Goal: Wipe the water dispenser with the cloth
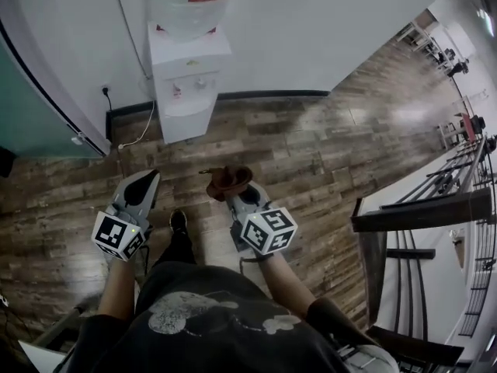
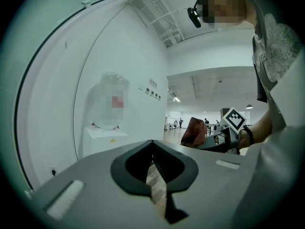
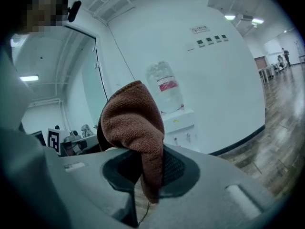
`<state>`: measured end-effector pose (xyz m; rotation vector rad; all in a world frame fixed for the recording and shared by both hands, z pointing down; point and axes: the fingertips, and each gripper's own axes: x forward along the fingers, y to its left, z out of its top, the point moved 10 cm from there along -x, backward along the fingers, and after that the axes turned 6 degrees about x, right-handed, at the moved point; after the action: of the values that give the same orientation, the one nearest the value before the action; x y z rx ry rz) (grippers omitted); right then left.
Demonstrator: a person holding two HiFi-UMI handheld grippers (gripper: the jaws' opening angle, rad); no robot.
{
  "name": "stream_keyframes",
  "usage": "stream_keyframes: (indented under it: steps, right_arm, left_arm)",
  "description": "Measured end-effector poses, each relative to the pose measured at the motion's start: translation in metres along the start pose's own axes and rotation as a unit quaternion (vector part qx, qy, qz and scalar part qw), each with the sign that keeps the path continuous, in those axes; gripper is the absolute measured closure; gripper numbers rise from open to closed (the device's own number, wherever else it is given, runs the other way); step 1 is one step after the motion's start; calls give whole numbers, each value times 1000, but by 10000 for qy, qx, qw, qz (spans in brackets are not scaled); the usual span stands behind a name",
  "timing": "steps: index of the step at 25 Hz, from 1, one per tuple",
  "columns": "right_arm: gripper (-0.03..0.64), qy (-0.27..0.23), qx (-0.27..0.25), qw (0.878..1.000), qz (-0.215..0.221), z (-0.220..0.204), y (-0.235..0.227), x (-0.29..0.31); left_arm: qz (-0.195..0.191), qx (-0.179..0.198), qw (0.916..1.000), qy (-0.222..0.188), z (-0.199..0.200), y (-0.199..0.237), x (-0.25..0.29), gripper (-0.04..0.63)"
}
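A white water dispenser (image 1: 186,84) with a clear bottle (image 1: 190,2) on top stands against the white wall; it also shows in the left gripper view (image 2: 107,137) and the right gripper view (image 3: 178,123). My right gripper (image 1: 231,186) is shut on a brown cloth (image 1: 227,180), which bunches up above the jaws (image 3: 136,128). The left gripper (image 1: 140,183) hangs beside it with its jaws closed and nothing in them. Both grippers are held well short of the dispenser, above the wooden floor.
A power cord (image 1: 140,134) runs from a wall socket (image 1: 105,92) to the dispenser. A glass partition (image 1: 35,107) stands at the left. A white table with dark rails (image 1: 419,208) lies at the right. My shoe (image 1: 178,221) shows on the plank floor.
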<state>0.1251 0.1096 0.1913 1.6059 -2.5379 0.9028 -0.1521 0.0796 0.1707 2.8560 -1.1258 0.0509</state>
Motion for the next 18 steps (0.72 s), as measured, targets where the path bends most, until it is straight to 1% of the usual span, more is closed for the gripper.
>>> stream_keyframes:
  steps: [2,4,8,14,18]
  right_arm:
    - [560,20,-26,10000,3,16,2,33]
    - [560,117,-34,9999,15,25,6,65]
    - [560,250,-115,9996,76,32,14,112]
    - [560,465,-120,9988,0,38,5,151]
    - [560,431,-129,9989,153,55,-11,186]
  left_arm:
    - [-49,58,10000,3,9,26,16,578]
    - [-62,94,9999,-52,7,51,26,578]
    - [21,15,9999,-154,1,92,41,578]
    - [75,-153,9998,-60,-7,126,63,578]
    - [268,-112,9996,-39,-12,142,81,578]
